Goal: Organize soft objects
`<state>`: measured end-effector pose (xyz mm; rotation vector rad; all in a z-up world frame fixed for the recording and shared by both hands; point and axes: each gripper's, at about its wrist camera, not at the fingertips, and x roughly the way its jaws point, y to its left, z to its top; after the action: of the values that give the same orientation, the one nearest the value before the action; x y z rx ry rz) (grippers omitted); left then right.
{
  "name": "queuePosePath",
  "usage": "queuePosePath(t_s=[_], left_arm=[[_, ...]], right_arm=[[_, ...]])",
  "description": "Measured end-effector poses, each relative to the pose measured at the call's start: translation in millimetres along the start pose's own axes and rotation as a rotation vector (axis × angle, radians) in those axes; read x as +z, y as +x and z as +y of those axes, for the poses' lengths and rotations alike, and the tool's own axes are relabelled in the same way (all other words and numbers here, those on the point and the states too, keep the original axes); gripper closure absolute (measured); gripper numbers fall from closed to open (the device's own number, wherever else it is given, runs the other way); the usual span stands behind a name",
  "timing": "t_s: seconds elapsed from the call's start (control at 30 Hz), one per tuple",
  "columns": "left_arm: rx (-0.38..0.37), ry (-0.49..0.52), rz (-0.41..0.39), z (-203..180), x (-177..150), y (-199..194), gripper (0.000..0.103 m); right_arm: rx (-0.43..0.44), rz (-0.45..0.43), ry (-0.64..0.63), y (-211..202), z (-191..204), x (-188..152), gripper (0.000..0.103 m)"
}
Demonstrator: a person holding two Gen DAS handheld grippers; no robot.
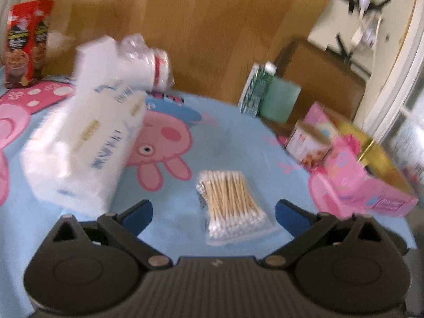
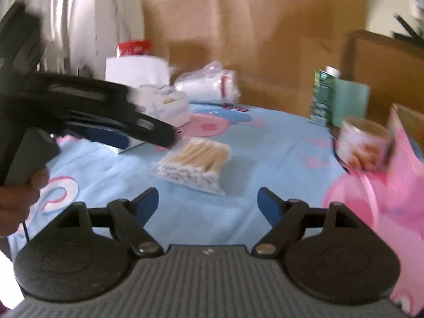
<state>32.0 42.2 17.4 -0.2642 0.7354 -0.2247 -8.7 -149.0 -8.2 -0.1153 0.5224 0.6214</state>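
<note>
Left wrist view shows the left gripper (image 1: pixel 214 213) with jaws spread wide, the bag of cotton swabs (image 1: pixel 230 204) lying flat between its tips; it should probably descend level and pinch across the sticks. Right gripper (image 2: pixel 208 204) hovers apart too. Blue cartoon tablecloth (image 1: pixel 233 132), pink box (image 1: pixel 365 175) nearby, cardboard behind.

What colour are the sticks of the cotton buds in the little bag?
Pale tan wooden sticks with white tips, in the clear plastic bag of cotton buds. Left wrist view shows it best.
</note>
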Motion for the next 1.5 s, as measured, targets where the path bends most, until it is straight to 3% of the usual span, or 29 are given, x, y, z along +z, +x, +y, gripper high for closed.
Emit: queuePosePath(t_s=[0.07, 0.1, 0.13, 0.17, 0.23, 0.33, 0.43, 0.8, 0.9, 0.93, 1.03, 1.1, 1.17, 1.3, 1.5], left_arm=[[-0.016, -0.02, 0.063, 0, 2, 19, 0.024], [-0.024, -0.027, 0.056, -1, 0, 22, 0.024], [-0.033, -0.024, 0.054, -3, -1, 24, 0.044], [-0.062, -0.021, 0.071, -7, -2, 26, 0.049], [-0.055, -0.002, 0.059, -17, -4, 23, 0.049], [-0.093, 0.024, 0.054, -33, -2, 20, 0.049], [-0.153, 0.063, 0.036, -62, 9, 19, 0.049], [-0.379, 0.362, -0.01, -242, 41, 54, 0.048], [-0.426, 0.41, -0.003, -286, 41, 72, 0.044], [-0.429, 0.425, -0.003, -299, 41, 80, 0.038], [-0.365, 0.457, -0.014, -332, 40, 106, 0.016], [-0.291, 0.452, -0.009, -342, 42, 121, 0.015], [-0.271, 0.41, 0.005, -335, 44, 125, 0.014], [-0.209, 0.364, -0.024, -311, 44, 118, 0.007], [-0.117, 0.326, -0.037, -286, 41, 101, 0.007]], right_arm=[[0.019, 0.019, -0.019, 13, 3, 7, 0.019], [0.027, 0.031, -0.025, 20, 4, 10, 0.022], [0.041, 0.056, -0.029, 28, 4, 11, 0.042], [0.063, 0.093, -0.02, 36, 3, 11, 0.047], [0.052, 0.078, -0.012, 34, 2, 12, 0.06], [0.04, 0.043, 0.004, 20, -3, 5, 0.061], [-0.034, -0.034, 0.008, -5, -10, 0, 0.062], [-0.392, -0.269, 0.164, -105, -113, -10, 0.061], [-0.478, -0.291, 0.212, -123, -147, -17, 0.061], [-0.5, -0.293, 0.225, -127, -157, -18, 0.061], [-0.58, -0.266, 0.25, -121, -191, -20, 0.06], [-0.67, -0.244, 0.277, -111, -208, -22, 0.051], [-0.728, -0.266, 0.33, -112, -222, -30, 0.049], [-0.7, -0.36, 0.421, -124, -229, -48, 0.048], [-0.655, -0.397, 0.439, -132, -229, -48, 0.048]])
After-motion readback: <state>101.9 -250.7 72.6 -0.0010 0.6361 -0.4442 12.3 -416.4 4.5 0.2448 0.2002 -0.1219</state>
